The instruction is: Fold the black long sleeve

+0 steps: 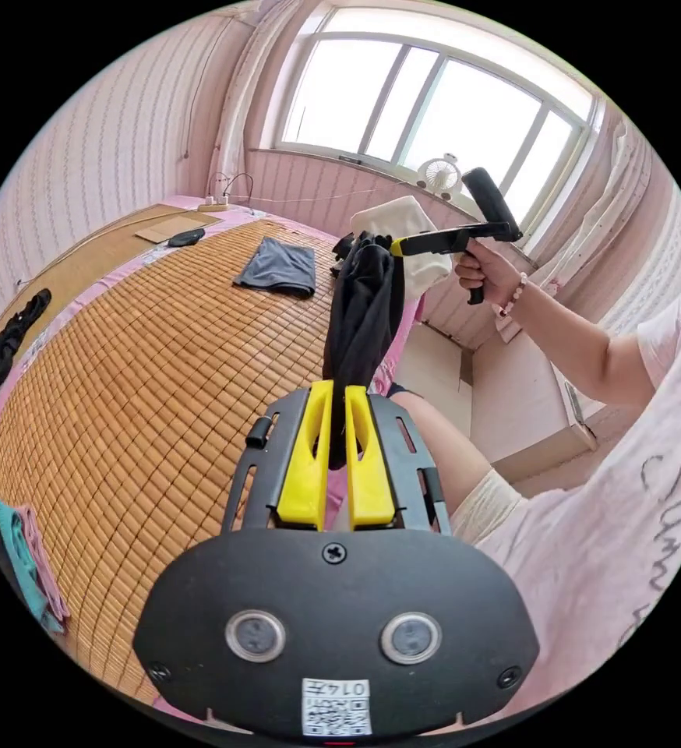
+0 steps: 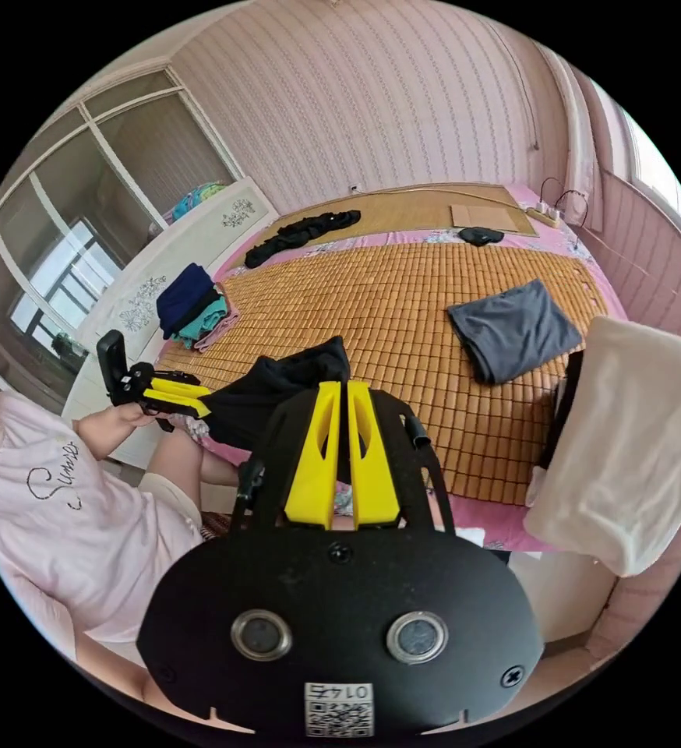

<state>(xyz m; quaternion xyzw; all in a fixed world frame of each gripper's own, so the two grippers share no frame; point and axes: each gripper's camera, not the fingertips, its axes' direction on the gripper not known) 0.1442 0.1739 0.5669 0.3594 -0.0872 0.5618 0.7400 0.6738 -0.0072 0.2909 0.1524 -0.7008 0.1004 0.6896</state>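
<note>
Both pairs of yellow jaws are pressed together on black cloth. The left gripper [image 1: 338, 397] pinches one end of the black long sleeve [image 1: 365, 312] and the right gripper [image 2: 340, 393] pinches the other, so the garment hangs bunched between them in the air, above the near edge of the bed and not resting on it. From the left gripper view the right gripper [image 1: 393, 248] sits at the far end of the cloth, held by a hand [image 1: 487, 274]; from the right gripper view the left gripper [image 2: 204, 407] holds its end the same way.

I judge the fold barely begun: the shirt is lifted and gathered, with no neat crease to be seen, so it has yet to be spread on the bamboo mat [image 2: 387, 312] and folded.

Counting outward: two grippers and one black long sleeve in hand. On the mat lies one folded grey garment [image 2: 513, 329]. At the bed's far side lies one long dark garment [image 2: 301, 231], and near it one small dark item [image 2: 481, 234]. One small stack of coloured clothes [image 2: 194, 308] sits at a corner, and one cream towel [image 2: 629, 436] hangs near the foot.
</note>
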